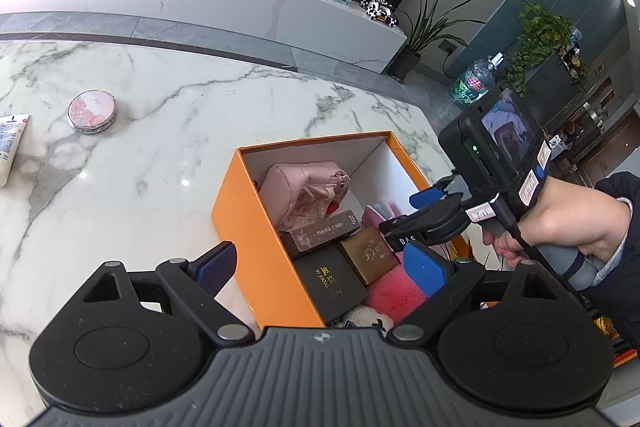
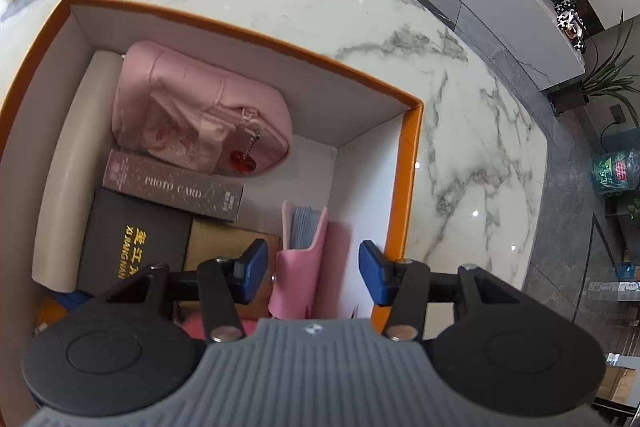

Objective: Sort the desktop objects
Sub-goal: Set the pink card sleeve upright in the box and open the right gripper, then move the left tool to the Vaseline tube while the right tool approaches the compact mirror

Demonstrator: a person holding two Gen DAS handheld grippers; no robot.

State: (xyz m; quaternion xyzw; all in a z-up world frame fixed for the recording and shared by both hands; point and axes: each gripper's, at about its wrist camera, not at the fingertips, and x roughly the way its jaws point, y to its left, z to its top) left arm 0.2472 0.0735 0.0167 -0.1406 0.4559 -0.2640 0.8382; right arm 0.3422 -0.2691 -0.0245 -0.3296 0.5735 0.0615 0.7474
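Box point(image 2: 412, 163) on the table point(image 2: 460, 131), filling with sorted things while the right claw point(image 2: 312, 269) hangs over it.

Nearest the right claw, a pink card holder point(image 2: 298, 267) stands on edge against the box's near wall, between the spread pads and untouched by either, so it looks just let go and slotted upright to save room. Flat boxes lie side by side beyond it: a black one point(image 2: 132, 239), a brown one point(image 2: 224, 243) and a photo-card box point(image 2: 172, 185), packed tight. The pink pouch point(image 2: 200, 111) fills the far corner, its bulk suiting that open space. The left claw point(image 1: 320, 267) is spread and empty too, straddling the box's near-left wall, perhaps to steady it. Farther out on the table, a compact point(image 1: 91, 111) and a tube point(image 1: 10, 147) probably await sorting.
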